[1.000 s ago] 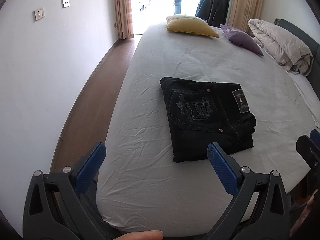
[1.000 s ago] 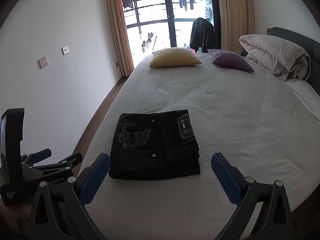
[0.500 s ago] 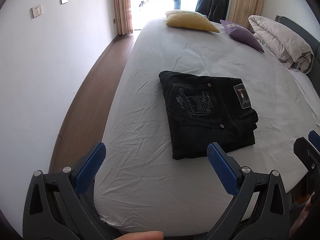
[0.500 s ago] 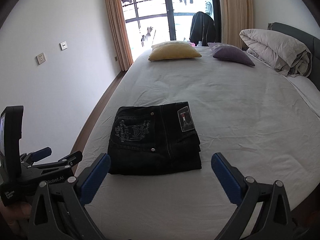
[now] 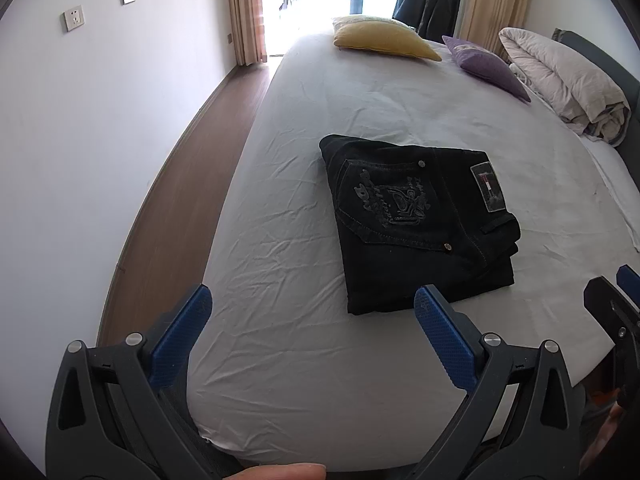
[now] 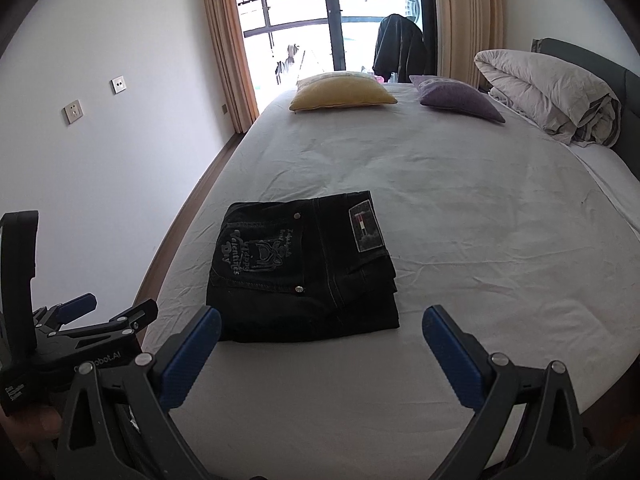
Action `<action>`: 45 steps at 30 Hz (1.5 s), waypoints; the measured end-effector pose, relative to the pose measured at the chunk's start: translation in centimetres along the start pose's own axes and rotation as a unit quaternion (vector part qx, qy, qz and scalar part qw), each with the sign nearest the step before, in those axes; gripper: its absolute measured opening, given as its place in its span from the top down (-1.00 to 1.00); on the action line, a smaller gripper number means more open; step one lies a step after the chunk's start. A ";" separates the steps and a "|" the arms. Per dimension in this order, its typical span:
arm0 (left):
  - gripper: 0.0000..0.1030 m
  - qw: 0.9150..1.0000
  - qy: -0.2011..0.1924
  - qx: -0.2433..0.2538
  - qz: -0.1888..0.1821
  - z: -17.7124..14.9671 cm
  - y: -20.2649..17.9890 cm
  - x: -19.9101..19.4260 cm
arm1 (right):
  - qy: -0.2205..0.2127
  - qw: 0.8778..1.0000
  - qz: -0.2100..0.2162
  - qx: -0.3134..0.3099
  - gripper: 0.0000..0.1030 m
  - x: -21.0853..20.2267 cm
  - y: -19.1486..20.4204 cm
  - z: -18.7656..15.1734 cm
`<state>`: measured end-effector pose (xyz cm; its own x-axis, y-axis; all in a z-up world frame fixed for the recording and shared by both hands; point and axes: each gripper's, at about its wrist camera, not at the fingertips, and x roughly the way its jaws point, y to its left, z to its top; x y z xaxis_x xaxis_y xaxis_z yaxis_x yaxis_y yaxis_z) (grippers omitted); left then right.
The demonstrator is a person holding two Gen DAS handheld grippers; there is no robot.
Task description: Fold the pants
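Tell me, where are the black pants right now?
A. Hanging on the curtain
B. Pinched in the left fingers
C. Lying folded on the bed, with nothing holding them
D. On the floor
C: the black pants lie as a folded stack on the bed, and both the left gripper and the right gripper are open and hold nothing.

The black pants [image 5: 416, 220] lie folded into a compact, flat rectangle on the bed [image 5: 304, 364], near its front edge and toward its left side. An embroidered back pocket and a rectangular waistband patch face up, layered edges stacked at the right.
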<state>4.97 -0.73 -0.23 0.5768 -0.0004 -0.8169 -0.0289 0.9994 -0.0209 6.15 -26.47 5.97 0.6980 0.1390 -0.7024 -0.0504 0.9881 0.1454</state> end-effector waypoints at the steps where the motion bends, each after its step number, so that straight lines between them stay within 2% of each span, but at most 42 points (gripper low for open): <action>1: -0.99 1.000 0.000 0.000 0.000 0.0 0.0 0.0 | 0.002 1.000 -0.001 0.000 -1.00 0.1 0.0 -0.1; 22: -0.99 1.000 0.004 0.003 0.010 -0.7 0.2 0.9 | 0.041 0.999 -0.032 0.002 -1.00 1.2 -0.1 -0.8; 45: -0.99 1.000 0.006 0.009 0.010 -0.8 0.1 1.2 | 0.045 0.998 -0.038 -0.001 -1.00 1.6 0.1 -0.7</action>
<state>5.00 -0.68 -1.70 0.5665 0.0186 -0.8239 -0.0257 0.9997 0.0050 6.74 -26.15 4.36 0.6330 0.0692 -0.7710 -0.0008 0.9961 0.0888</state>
